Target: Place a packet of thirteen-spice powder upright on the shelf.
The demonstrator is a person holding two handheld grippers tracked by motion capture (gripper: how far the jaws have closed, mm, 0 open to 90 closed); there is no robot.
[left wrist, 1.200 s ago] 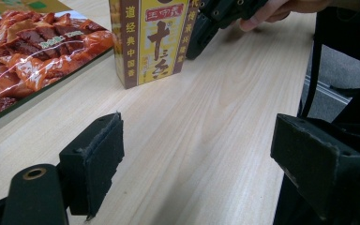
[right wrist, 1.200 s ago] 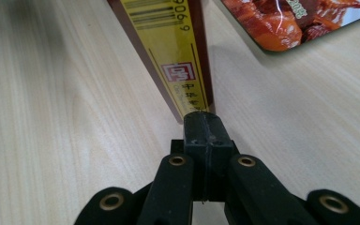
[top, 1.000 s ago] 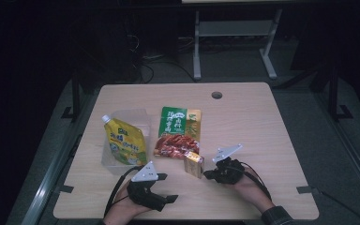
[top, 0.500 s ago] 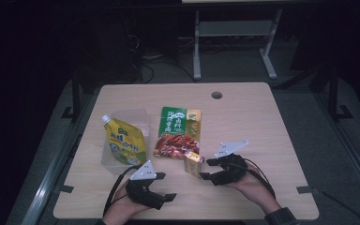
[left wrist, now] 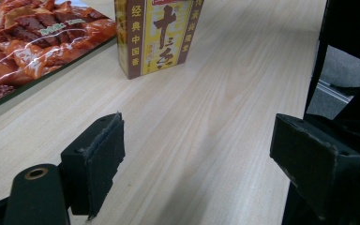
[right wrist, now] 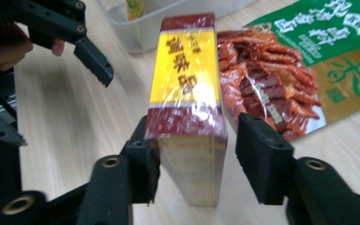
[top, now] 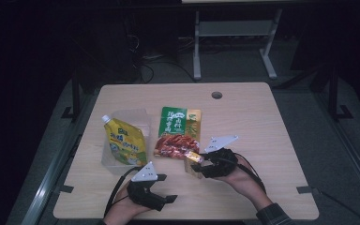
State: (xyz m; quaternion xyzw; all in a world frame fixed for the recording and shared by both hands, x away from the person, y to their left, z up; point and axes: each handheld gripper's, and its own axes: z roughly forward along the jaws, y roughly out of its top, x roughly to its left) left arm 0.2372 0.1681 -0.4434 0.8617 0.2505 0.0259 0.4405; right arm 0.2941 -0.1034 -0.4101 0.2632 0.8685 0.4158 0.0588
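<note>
High view: The wooden table (top: 262, 122) carried a clear plastic tub (top: 124, 117) at the left with a yellow spouted pouch (top: 124, 144) lying in it. A green and red snack packet (top: 178, 133) lay flat just right of the tub. A small yellow and brown box (top: 193, 161) stood near the packet's lower right corner. The right gripper (top: 205, 164) was at the box, held by the right hand (top: 243, 180). The left gripper (top: 168, 199) rested near the table's front edge, well apart from the box, held by the left hand (top: 122, 211).

Left gripper view: The jaws stood wide apart with nothing between them, low over bare table (left wrist: 206, 117). The box (left wrist: 157, 35) stood upright ahead, beside the edge of the snack packet (left wrist: 33, 42).

Right gripper view: The box (right wrist: 185, 108) sat between the jaws. The left-hand pad (right wrist: 147, 154) touched its side; the other pad (right wrist: 262, 154) stood just clear, so the jaws were not clamped. The snack packet (right wrist: 309, 70) lay to the right, the tub (right wrist: 159, 23) beyond, and the left gripper (right wrist: 93, 58) showed at upper left.
</note>
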